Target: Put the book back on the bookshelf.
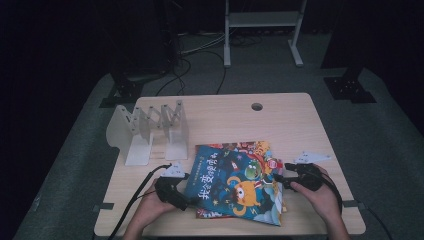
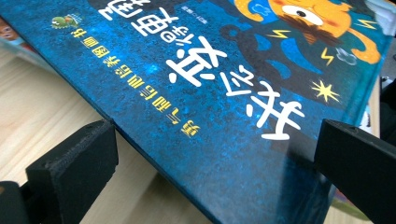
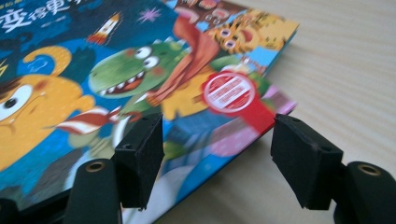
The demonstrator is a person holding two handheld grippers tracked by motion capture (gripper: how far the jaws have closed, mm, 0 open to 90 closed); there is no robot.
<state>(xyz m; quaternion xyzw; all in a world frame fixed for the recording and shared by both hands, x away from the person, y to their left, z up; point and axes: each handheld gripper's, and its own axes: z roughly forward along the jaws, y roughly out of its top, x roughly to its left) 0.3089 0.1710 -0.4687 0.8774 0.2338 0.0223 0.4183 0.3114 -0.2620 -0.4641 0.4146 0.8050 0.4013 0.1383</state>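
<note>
My left gripper (image 2: pixel 205 154) stood wide open at the lower left edge of the blue picture book (image 2: pixel 224 93), one jaw below the lifted cover on the table side, the other over the cover at the right of the left gripper view, neither pad pressing. My right gripper (image 3: pixel 217 149) also sat open, its jaws straddling the book's near corner by the red seal (image 3: pixel 231 93) without clamping it. In the high view the book (image 1: pixel 235 182) lay low and centre in the frame, topping a small stack of picture books (image 1: pixel 250 147), with a white folding book rack (image 1: pixel 150 130) at upper left on the wooden table (image 1: pixel 290 120). I judged the step was squaring up to take the top book: slide each lower jaw just under that one cover, then close evenly so the others stay put.
</note>
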